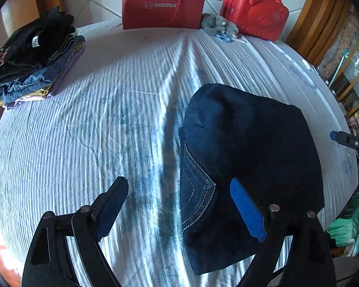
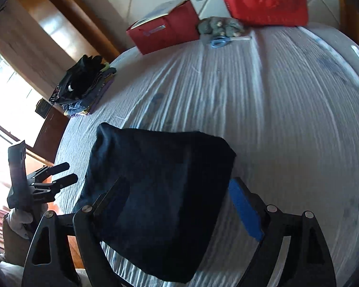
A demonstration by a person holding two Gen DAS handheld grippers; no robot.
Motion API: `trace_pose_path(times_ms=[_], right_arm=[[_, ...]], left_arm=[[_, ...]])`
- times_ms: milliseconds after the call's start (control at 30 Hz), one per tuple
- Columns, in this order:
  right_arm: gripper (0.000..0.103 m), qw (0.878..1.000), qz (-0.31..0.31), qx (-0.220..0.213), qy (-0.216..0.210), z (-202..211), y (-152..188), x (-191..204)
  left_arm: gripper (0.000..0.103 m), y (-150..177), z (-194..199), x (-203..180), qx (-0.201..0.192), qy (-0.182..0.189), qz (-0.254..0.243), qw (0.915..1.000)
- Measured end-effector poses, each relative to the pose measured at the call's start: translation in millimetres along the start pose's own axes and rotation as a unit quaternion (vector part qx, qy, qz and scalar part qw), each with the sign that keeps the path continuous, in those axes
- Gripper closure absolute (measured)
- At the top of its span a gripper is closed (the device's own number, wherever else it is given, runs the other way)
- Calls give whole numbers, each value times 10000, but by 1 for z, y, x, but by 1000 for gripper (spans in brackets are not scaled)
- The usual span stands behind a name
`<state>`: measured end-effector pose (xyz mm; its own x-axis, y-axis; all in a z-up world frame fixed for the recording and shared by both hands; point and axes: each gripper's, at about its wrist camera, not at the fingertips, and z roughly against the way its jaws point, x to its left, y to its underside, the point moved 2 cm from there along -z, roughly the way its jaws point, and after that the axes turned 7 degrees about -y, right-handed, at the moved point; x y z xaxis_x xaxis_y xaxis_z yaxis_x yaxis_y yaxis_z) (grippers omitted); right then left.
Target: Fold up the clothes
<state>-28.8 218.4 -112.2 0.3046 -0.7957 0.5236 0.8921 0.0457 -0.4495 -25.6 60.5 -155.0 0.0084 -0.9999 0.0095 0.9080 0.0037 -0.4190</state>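
Note:
A folded pair of dark blue jeans (image 1: pixel 246 143) lies flat on the striped bed sheet (image 1: pixel 95 119). My left gripper (image 1: pixel 179 208) hovers open over the jeans' left edge: its blue-padded finger is above the denim and the other above bare sheet. The right gripper's tip (image 1: pixel 344 140) shows at the bed's right side. In the right wrist view the jeans (image 2: pixel 160 191) lie under my right gripper (image 2: pixel 179 205), whose jaws stand wide and straddle the fold without pinching it. The left gripper (image 2: pixel 57 177) is at the left, held by a gloved hand (image 2: pixel 19 217).
A pile of folded clothes (image 1: pixel 33 57) sits at the bed's far left corner. Along the far edge stand a red paper bag (image 1: pixel 162 9), a grey plush toy (image 1: pixel 217 25), blue scissors (image 1: pixel 223 37) and a red case (image 1: pixel 256 9). Wooden furniture flanks the bed.

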Motion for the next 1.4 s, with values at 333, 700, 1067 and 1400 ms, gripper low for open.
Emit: trace_pose_path(times_ms=[333, 700, 1067, 1400], right_arm=[[0, 9945, -982, -281, 245, 7, 59, -3], [28, 9972, -675, 281, 163, -39, 37, -6], [29, 9962, -655, 573, 11, -68, 26, -13], [57, 9956, -566, 704, -229, -70, 21, -7]], left_arm=[[11, 8, -37, -26, 367, 227, -567, 9975], [0, 3, -50, -14, 434, 418, -84, 9981], [0, 5, -65, -11, 551, 853, 111, 9948], [13, 3, -60, -36, 711, 1150, -356, 9902]])
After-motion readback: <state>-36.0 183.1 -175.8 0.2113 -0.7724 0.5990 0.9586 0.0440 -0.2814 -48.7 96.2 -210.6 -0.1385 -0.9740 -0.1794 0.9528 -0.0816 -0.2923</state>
